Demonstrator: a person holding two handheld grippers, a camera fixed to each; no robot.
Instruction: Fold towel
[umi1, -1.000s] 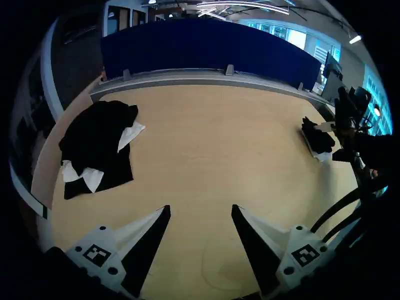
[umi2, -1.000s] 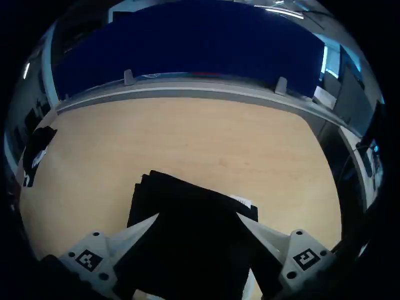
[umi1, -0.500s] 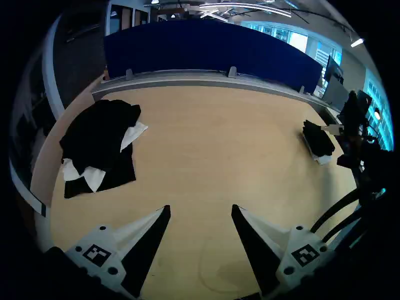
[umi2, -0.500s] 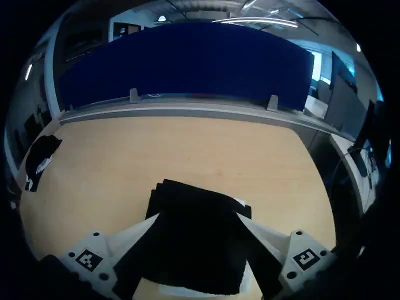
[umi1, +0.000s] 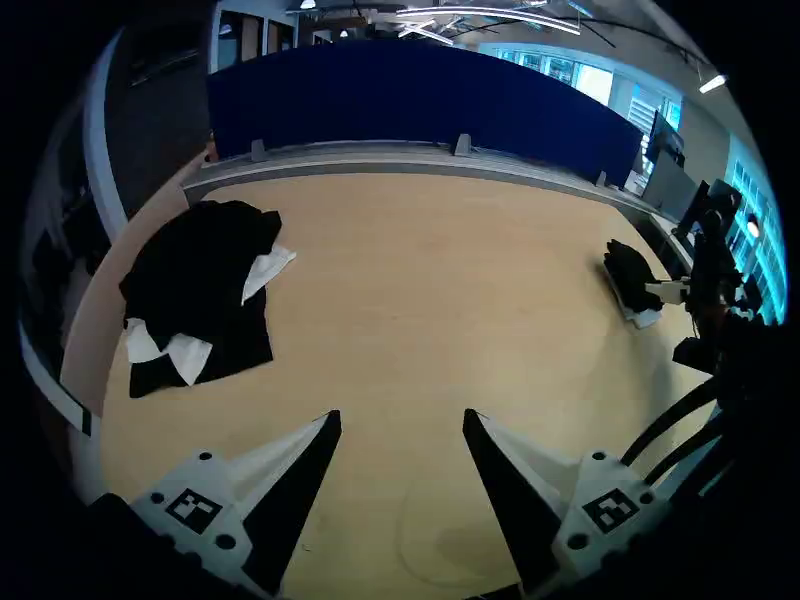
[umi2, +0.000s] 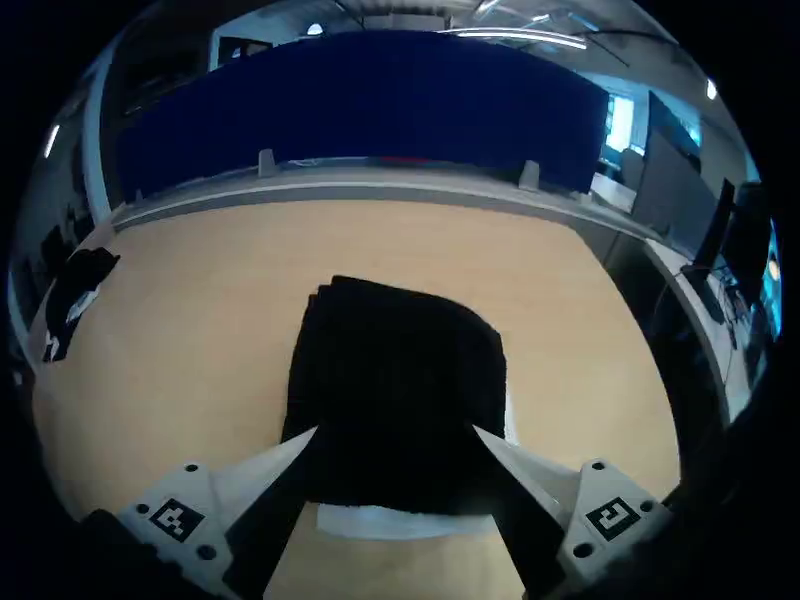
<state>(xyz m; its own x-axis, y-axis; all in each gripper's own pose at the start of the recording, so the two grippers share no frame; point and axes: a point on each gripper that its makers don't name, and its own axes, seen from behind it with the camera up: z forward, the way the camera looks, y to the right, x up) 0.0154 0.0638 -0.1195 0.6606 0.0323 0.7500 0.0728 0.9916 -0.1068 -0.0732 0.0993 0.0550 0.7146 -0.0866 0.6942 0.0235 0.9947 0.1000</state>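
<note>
the right hand-held gripper (umi2: 392, 432) has drawn back, wide open and empty, leaving the folded towel (umi2: 395, 380) flat at the bench (umi2: 200, 300) right edge. this fold looks done. the left hand-held gripper (umi1: 400, 415) is open, empty; the heap (umi1: 195, 280) looks next.

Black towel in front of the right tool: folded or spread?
Folded: the black towel is a compact block with stacked layer edges showing along its left side.

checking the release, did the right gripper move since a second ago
Yes. The right gripper has backed away: the folded black towel stack, lying on the wooden table, now shows its near edge between the fingers.
</note>
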